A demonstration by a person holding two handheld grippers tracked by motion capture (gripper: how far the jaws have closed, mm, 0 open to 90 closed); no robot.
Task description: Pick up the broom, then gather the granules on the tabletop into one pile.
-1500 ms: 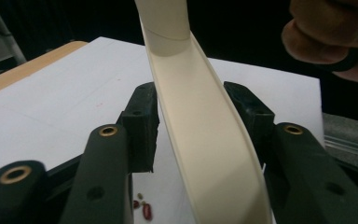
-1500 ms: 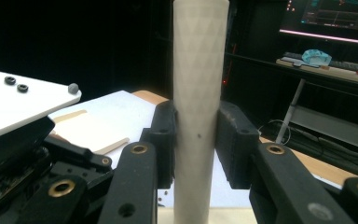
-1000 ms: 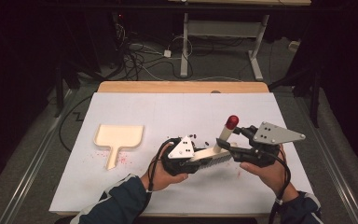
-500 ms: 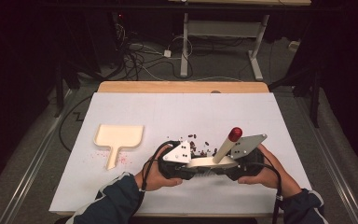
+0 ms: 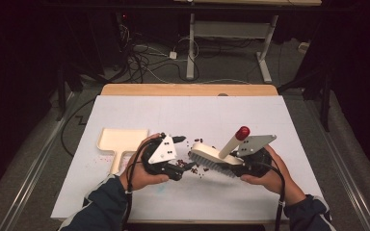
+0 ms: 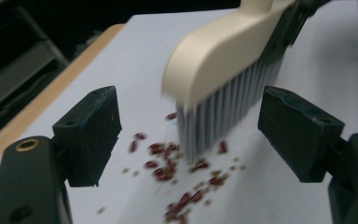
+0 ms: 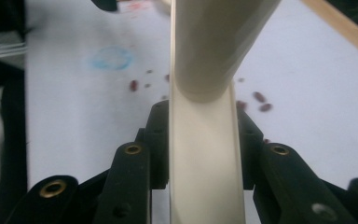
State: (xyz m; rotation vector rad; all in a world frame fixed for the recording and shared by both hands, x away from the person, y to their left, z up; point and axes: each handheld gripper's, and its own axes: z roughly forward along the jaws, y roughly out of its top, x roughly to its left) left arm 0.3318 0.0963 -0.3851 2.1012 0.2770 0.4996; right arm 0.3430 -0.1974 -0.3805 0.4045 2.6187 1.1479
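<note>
While the right tongs [image 5: 241, 166] clamped tight on the brush [image 5: 212, 158], having just been closing on it, its bristles stood over the beans [image 6: 177, 175] near the surface's [image 5: 197, 115] front edge; the left tongs [image 5: 185, 168] had just sprung open, empty, straddling the beans.

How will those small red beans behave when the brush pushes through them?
The beans look small, loose and rounded, so they will probably roll and scatter on the smooth white table. The brush bristles look bendy, so some may slip through.
</note>
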